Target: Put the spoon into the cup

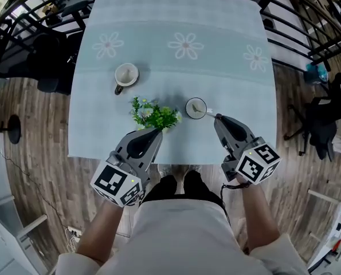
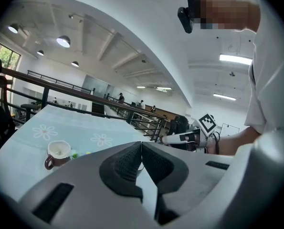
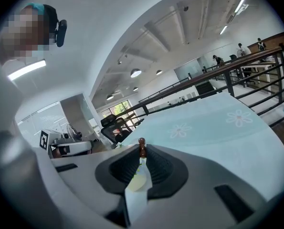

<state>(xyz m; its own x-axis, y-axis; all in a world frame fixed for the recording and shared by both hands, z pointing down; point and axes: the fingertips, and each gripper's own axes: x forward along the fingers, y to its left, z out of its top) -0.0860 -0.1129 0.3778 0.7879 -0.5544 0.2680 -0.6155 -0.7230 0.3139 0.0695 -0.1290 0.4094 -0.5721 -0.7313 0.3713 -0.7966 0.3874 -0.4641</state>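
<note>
Your right gripper (image 1: 217, 118) fingers grip the spoon (image 3: 141, 151); left gripper (image 1: 157, 130) fingers are closed, empty. Lower it steeply into the cup (image 1: 188, 103), seemingly just beside.

Overhead and two low views, shared table (image 1: 170, 16)

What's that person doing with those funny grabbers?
A person holds a hand-held gripper in each hand at a table. The right hand-held gripper is shut on the spoon, its tip close to a small round cup. The left hand-held gripper is shut and empty, by a little green plant. A brown-handled mug stands farther back.
</note>
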